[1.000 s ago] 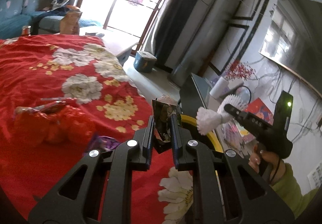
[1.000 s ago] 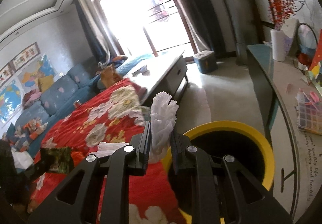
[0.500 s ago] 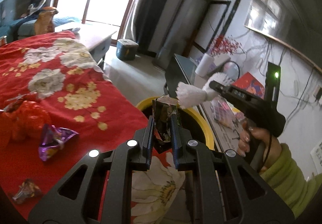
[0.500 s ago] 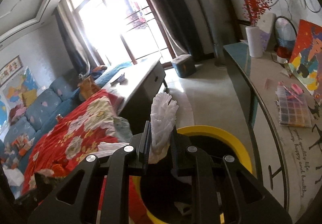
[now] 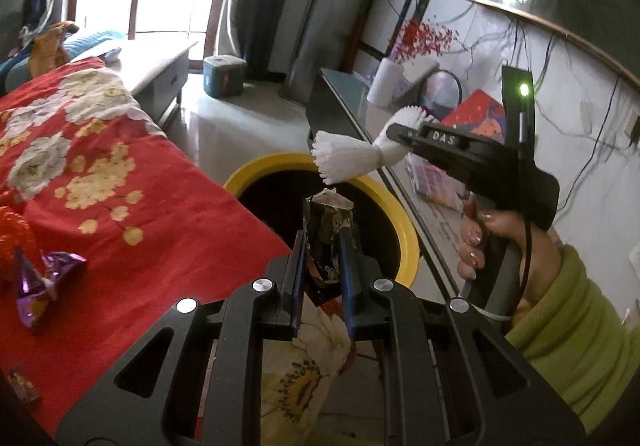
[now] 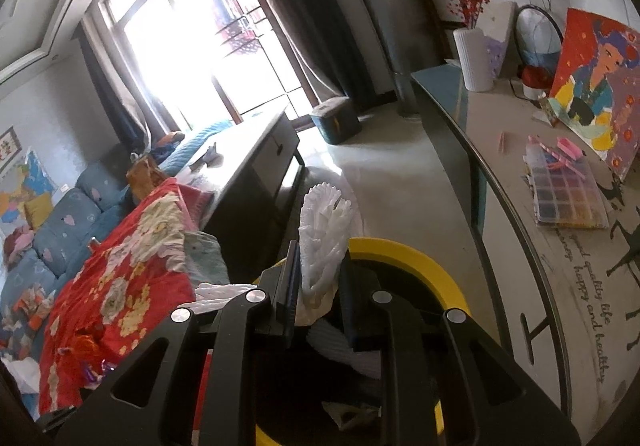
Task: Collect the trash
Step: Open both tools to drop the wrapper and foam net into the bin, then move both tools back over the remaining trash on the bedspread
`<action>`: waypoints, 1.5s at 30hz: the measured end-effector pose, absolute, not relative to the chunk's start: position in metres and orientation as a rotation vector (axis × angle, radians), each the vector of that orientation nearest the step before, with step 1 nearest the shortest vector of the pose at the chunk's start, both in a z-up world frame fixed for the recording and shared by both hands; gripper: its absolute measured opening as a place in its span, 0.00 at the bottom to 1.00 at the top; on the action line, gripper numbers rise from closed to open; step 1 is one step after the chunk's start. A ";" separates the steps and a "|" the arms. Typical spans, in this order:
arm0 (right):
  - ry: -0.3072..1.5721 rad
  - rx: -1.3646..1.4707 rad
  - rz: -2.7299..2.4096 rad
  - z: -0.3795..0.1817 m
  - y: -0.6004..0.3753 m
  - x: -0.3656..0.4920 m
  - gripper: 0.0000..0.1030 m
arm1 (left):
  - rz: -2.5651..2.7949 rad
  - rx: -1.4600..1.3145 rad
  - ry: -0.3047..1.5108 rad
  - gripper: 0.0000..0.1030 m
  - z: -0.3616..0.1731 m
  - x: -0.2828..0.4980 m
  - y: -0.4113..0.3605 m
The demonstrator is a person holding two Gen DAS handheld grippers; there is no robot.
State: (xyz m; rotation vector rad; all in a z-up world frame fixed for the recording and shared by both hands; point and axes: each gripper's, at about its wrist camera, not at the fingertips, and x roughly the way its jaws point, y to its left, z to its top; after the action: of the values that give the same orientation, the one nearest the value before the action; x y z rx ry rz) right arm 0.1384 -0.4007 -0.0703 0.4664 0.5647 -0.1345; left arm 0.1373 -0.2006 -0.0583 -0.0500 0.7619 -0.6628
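Yellow rim, black interior: one bin (image 5: 404, 226) stands on the floor just off the corner of the worktop (image 5: 192, 230), which is covered by one red floral cloth (image 5: 100, 149).

Left hand-held gripper (image 5: 323, 246): jaws closed on one dark printed wrapper (image 5: 326, 219). The wrapper stands upright between the fingers, over the bin opening near its worktop-side rim.

Right hand-held gripper (image 6: 318, 266): jaws closed on one white pleated paper cup (image 6: 322, 234). In the left wrist view the cup (image 5: 348, 157) fans out from the fingertips above the far part of the bin, higher than the wrapper and not touching it. One hand (image 5: 500, 242) in a green sleeve (image 5: 576, 342) grips the handle.

Bin contents, right wrist view: at least two pieces of white crumpled paper (image 6: 348, 350) lie inside; the exact count cannot be told.

Trash on the cloth, left wrist view:
- one purple foil wrapper (image 5: 44, 282), near the left edge;
- one red crinkled wrapper (image 5: 10, 234), just behind the purple one, partly cut off by the frame;
- one small brown wrapper (image 5: 24, 386), at the near left edge.

One white paper piece (image 6: 216, 292) lies at the cloth corner nearest the bin in the right wrist view.

A long sideboard (image 6: 500, 173) beside the bin carries one white vase (image 6: 476, 57), one painting (image 6: 600, 85) and one bead box (image 6: 568, 193).
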 end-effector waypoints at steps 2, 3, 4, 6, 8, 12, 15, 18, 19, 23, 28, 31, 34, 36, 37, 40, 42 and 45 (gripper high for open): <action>0.575 0.473 -0.140 -0.074 -0.403 0.140 0.17 | -0.665 -0.038 0.773 0.10 -0.063 0.140 -0.206; 0.581 0.476 -0.141 -0.077 -0.405 0.141 0.17 | -0.669 -0.035 0.780 0.10 -0.065 0.141 -0.208; 0.585 0.477 -0.141 -0.079 -0.406 0.141 0.17 | -0.672 -0.028 0.786 0.10 -0.068 0.143 -0.212; 0.596 0.487 -0.141 -0.083 -0.408 0.143 0.17 | -0.678 -0.014 0.793 0.10 -0.071 0.145 -0.217; 0.600 0.497 -0.139 -0.086 -0.411 0.145 0.17 | -0.684 0.001 0.805 0.10 -0.076 0.148 -0.224; 0.605 0.511 -0.129 -0.089 -0.414 0.147 0.19 | -0.688 0.018 0.826 0.10 -0.082 0.157 -0.234; 0.610 0.523 -0.107 -0.090 -0.414 0.149 0.19 | -0.692 0.030 0.840 0.10 -0.087 0.162 -0.241; 0.623 0.538 -0.084 -0.091 -0.415 0.152 0.26 | -0.690 0.033 0.860 0.13 -0.093 0.166 -0.248; 0.627 0.541 -0.081 -0.092 -0.415 0.152 0.31 | -0.689 0.031 0.861 0.21 -0.094 0.167 -0.249; 0.633 0.542 -0.077 -0.093 -0.413 0.152 0.40 | -0.680 0.003 0.854 0.46 -0.093 0.170 -0.245; 0.632 0.529 -0.088 -0.093 -0.411 0.151 0.46 | -0.661 -0.043 0.835 0.65 -0.086 0.172 -0.233; 0.623 0.513 -0.100 -0.091 -0.408 0.149 0.49 | -0.647 -0.065 0.818 0.83 -0.081 0.171 -0.225; 0.610 0.497 -0.109 -0.088 -0.406 0.146 0.57 | -0.642 -0.081 0.810 0.87 -0.077 0.169 -0.219; 0.604 0.487 -0.110 -0.086 -0.403 0.144 0.57 | -0.635 -0.085 0.798 0.89 -0.074 0.167 -0.215; 0.603 0.483 -0.108 -0.085 -0.402 0.144 0.58 | -0.631 -0.090 0.791 0.89 -0.072 0.166 -0.212; 0.596 0.470 -0.102 -0.082 -0.397 0.142 0.61 | -0.616 -0.094 0.771 0.89 -0.067 0.165 -0.206; 0.594 0.465 -0.094 -0.080 -0.394 0.141 0.62 | -0.607 -0.097 0.755 0.89 -0.063 0.162 -0.201; 0.588 0.455 -0.081 -0.076 -0.388 0.140 0.63 | -0.588 -0.111 0.739 0.89 -0.059 0.160 -0.192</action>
State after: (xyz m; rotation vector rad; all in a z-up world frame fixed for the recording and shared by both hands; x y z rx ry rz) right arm 0.1401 -0.3875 -0.0761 0.4547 0.5885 -0.0805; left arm 0.1601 -0.1918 -0.0589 -0.1114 0.7391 -0.5876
